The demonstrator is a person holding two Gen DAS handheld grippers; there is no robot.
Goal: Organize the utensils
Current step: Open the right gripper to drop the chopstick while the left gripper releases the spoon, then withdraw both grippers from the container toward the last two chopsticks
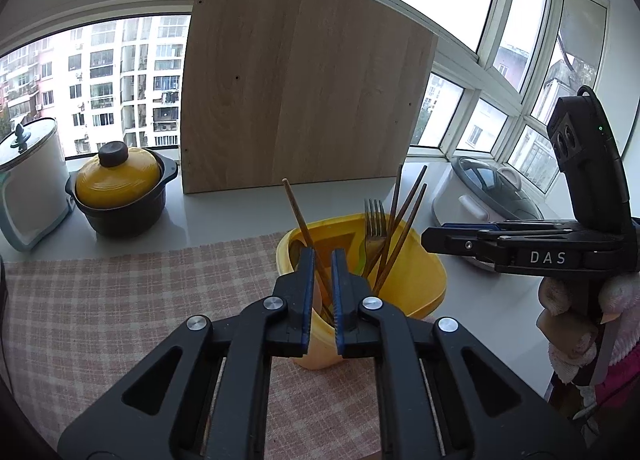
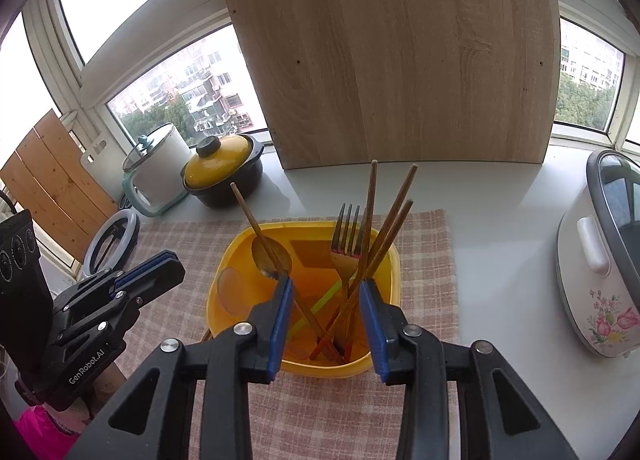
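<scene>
Right wrist view: we see the left hand-held gripper nearly together, empty.
Yellow container: mid-cloth, holding spoon, fork, chopsticks.
Right hand-held gripper: apart, nothing pinched.
Our tip: withdraw upward without snagging handles.
Desk: white, checked cloth, windows behind.

- A home kitchen corner, high in an apartment block.
- A yellow-lidded clay pot, a white electric pot and a flowered rice cooker stand on the white counter.
- Windows show neighbouring residential towers.
</scene>
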